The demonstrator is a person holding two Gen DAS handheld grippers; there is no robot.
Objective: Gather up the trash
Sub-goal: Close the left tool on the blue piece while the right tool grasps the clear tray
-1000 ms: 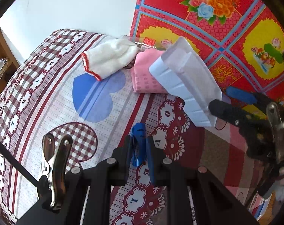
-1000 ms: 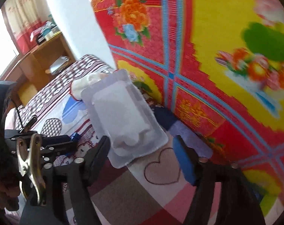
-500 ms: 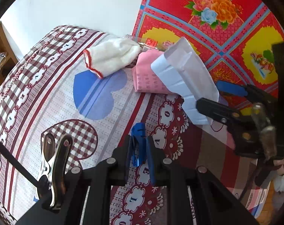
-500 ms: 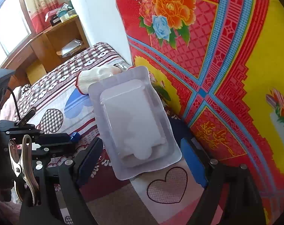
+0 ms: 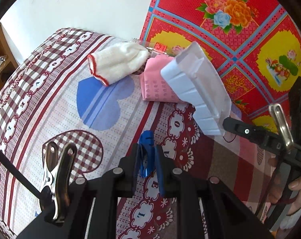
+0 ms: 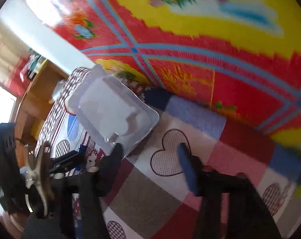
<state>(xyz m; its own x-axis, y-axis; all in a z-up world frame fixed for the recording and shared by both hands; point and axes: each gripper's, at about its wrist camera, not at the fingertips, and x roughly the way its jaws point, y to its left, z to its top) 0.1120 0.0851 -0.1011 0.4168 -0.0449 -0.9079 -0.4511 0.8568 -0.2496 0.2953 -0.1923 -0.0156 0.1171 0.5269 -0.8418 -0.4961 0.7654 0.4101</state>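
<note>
Left wrist view: trash items on bed.
Left tongs clamp a blue scrap; right tongs are closing half-wide, one finger touching the white plastic tray, which leans beside the pink packet.

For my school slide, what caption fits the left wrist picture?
Left gripper pinching a small blue scrap above a patterned bedsheet.
</note>
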